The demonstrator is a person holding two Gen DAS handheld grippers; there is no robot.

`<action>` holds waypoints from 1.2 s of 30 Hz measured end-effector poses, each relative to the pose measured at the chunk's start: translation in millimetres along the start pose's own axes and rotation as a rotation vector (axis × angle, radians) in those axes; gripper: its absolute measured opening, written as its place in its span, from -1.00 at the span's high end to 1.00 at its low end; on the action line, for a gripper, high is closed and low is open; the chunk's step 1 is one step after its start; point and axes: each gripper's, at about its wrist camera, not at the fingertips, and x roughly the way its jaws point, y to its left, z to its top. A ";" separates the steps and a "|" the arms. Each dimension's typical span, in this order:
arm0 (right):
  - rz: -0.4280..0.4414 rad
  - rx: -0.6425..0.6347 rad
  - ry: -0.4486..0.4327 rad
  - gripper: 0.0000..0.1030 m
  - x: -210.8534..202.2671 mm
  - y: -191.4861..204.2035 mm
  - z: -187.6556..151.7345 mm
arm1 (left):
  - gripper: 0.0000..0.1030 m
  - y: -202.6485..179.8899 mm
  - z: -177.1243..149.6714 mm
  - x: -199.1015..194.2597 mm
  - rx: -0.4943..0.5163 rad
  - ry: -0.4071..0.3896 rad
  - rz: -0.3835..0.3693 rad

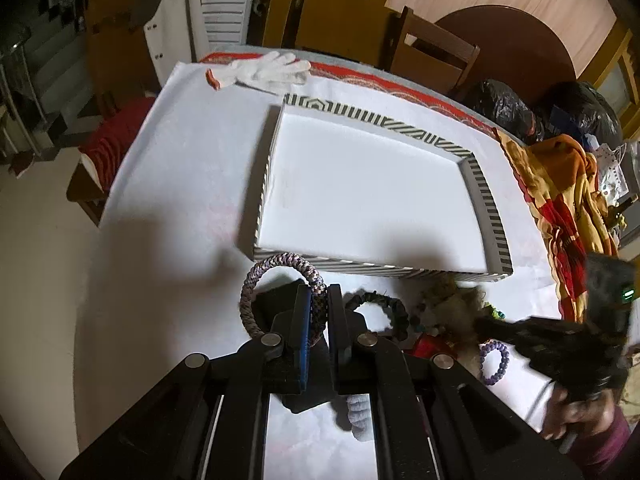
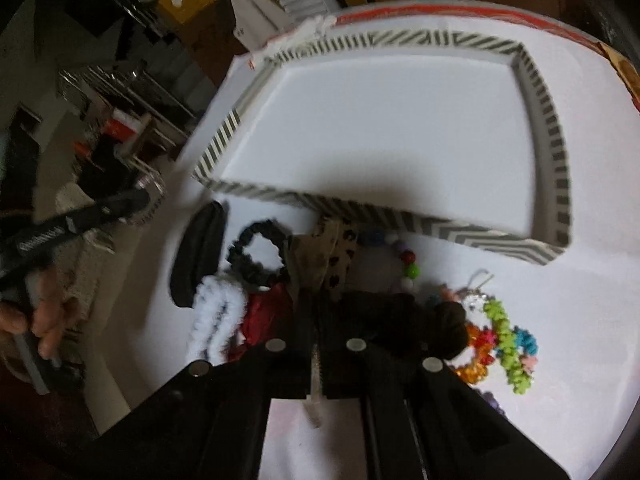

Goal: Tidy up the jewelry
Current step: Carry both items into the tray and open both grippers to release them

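My left gripper (image 1: pixel 319 300) is shut on a braided purple-grey bangle (image 1: pixel 276 266), which hangs above the white cloth just in front of the tray. The white tray has a grey-striped rim (image 1: pixel 384 122) and nothing inside it. My right gripper (image 2: pixel 318 300) is shut on a tan leopard-print fabric piece (image 2: pixel 336 248), blurred, over the jewelry pile by the tray's near rim (image 2: pixel 360 208). Beside that pile lie a black scrunchie (image 2: pixel 256 256), a white fluffy scrunchie (image 2: pixel 216 316), a multicoloured bead bracelet (image 2: pixel 408 264) and a purple bead bracelet (image 1: pixel 496 360).
A white work glove (image 1: pixel 268 70) lies at the table's far edge. A bunched orange-red cloth (image 1: pixel 560 184) sits right of the tray. Bright beaded pieces (image 2: pixel 500 340) and a black oblong pad (image 2: pixel 200 256) flank the pile. The table drops off at the left; a wooden chair (image 1: pixel 432 52) stands behind.
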 end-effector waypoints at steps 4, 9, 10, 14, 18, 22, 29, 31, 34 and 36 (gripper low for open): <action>0.056 0.017 -0.093 0.96 -43.6 -1.9 7.5 | 1.00 -4.1 7.1 -7.3 0.012 -0.028 0.004; 0.087 0.015 -0.161 0.96 -74.0 1.9 23.5 | 1.00 -13.9 22.9 -8.1 0.036 -0.059 0.020; 0.082 0.012 -0.173 0.96 -77.4 3.0 28.3 | 1.00 -16.0 26.8 -7.8 0.040 -0.066 0.021; 0.091 0.020 -0.205 0.96 -82.0 4.0 48.1 | 1.00 -23.9 44.7 -1.5 0.055 -0.080 0.031; 0.087 0.018 -0.213 0.96 -77.7 3.1 68.4 | 1.00 -27.7 57.7 8.8 0.045 -0.081 0.036; 0.064 0.012 -0.195 0.96 -57.0 1.6 89.9 | 1.00 -27.8 67.9 28.5 0.030 -0.064 0.052; 0.061 0.041 -0.130 0.97 -4.1 -9.9 118.3 | 1.00 -22.8 74.8 68.4 0.000 -0.009 0.105; 0.065 0.057 -0.103 0.97 14.8 -14.8 124.4 | 1.00 -21.7 74.2 78.0 -0.002 0.006 0.116; 0.060 0.061 -0.085 0.97 32.5 -17.1 128.9 | 1.00 -18.1 73.1 90.6 -0.017 0.027 0.118; 0.056 0.063 -0.082 0.97 39.7 -17.7 133.0 | 1.00 -15.6 71.9 97.3 -0.027 0.041 0.116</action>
